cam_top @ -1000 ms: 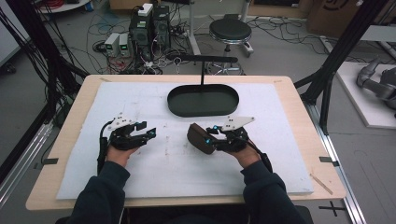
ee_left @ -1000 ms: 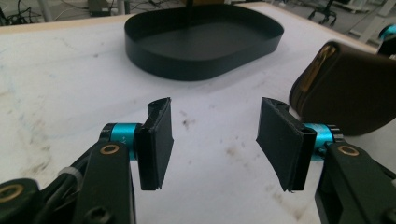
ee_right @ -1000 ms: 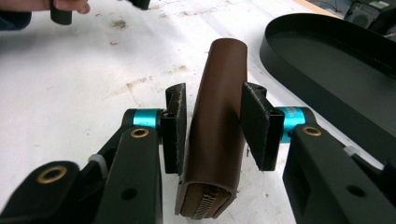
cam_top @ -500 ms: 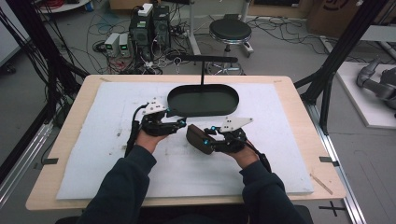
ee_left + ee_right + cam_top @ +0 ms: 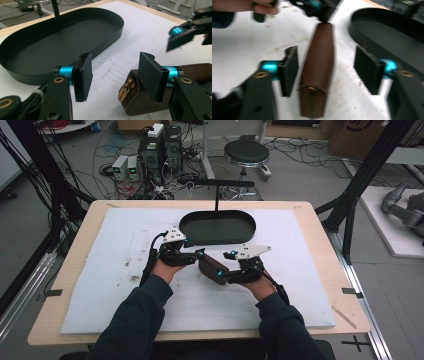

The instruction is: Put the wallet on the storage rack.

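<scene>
- Brown leather case (image 5: 212, 268), long and slim, rounded at the ends, dark stitched edge
- Brass zip pull (image 5: 125, 90) at one end, zip teeth visible at the other end (image 5: 312, 106)
- Lying flat on the white mat, just in front of the black oval tray, near the mat's middle
- Set lengthwise between two black pads, apart from both on its long sides

White-matted table (image 5: 320, 227); tray (image 5: 218, 227), brown case (image 5: 212, 268)

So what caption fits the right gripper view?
Open right hand-held gripper straddles a brown zipped pouch beside the black oval tray.
</scene>
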Tool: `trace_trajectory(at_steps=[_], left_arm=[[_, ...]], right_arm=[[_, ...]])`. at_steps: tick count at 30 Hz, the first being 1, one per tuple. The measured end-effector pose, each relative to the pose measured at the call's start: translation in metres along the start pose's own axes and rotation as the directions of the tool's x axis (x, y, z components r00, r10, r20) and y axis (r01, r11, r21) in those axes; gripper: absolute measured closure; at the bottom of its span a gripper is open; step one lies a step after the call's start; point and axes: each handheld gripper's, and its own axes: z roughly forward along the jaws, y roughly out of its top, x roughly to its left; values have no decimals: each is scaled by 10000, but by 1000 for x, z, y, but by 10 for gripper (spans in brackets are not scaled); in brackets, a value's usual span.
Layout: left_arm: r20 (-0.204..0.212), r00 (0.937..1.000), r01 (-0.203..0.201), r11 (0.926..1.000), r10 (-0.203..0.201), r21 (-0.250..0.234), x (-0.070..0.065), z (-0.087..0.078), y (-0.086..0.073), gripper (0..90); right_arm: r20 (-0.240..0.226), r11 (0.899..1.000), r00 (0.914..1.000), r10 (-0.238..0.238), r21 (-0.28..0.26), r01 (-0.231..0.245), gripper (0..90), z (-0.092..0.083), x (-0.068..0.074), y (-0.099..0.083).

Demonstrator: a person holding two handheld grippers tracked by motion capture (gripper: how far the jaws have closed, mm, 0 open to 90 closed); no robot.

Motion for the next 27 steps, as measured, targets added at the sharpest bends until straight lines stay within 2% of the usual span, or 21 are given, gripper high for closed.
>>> trace_trajectory(at_steps=[1, 4, 5, 8, 9, 13, 15, 17, 21, 23, 27], left_arm=[[9, 10000, 0, 10000, 0, 0, 0, 0, 0, 450], [33, 10000, 21, 10000, -20, -33, 0, 0, 0, 450], [18, 10000, 38, 10000, -38, -33, 0, 0, 0, 450], [-19, 10000, 23, 10000, -23, 11, 0, -1, 0, 447], [9, 10000, 72, 10000, -72, -7, 0, -2, 1, 446], [-156, 9998, 76, 9994, -81, -330, 2, -12, 3, 434], [-250, 9996, 88, 9989, -100, -460, 5, -19, 2, 430], [-425, 9990, 96, 9985, -119, -545, 10, -27, -1, 422], [-747, 9967, 252, 9965, -312, -801, 22, -46, -11, 367], [-993, 9941, 351, 9948, -446, -954, 29, -56, -18, 311], [-1306, 9897, 447, 9935, -583, -1050, 39, -75, -32, 253]], right_arm=[[81, 10000, 9999, 81, 31, -82, 292, 2, -1, -1], [-36, 9989, 9994, 342, 329, -341, 270, 9, 0, -5], [-44, 9989, 9998, 201, 436, -199, 270, 12, 1, -6], [-160, 9976, 9997, 181, 664, -170, 283, 22, 5, -7], [-195, 9970, 9994, 278, 726, -263, 309, 24, 6, -8], [-490, 9943, 9984, 290, 1043, -238, 547, 30, 9, -10], [-437, 9937, 9983, 392, 1067, -343, 592, 30, 8, -10], [-338, 9937, 9984, 444, 1043, -406, 617, 28, 6, -10], [-114, 9913, 9964, 840, 1027, -824, 636, 23, 0, -10], [51, 9904, 9945, 1044, 905, -1045, 637, 20, -6, -10], [369, 9883, 9898, 1379, 601, -1400, 638, 12, -16, -7]])
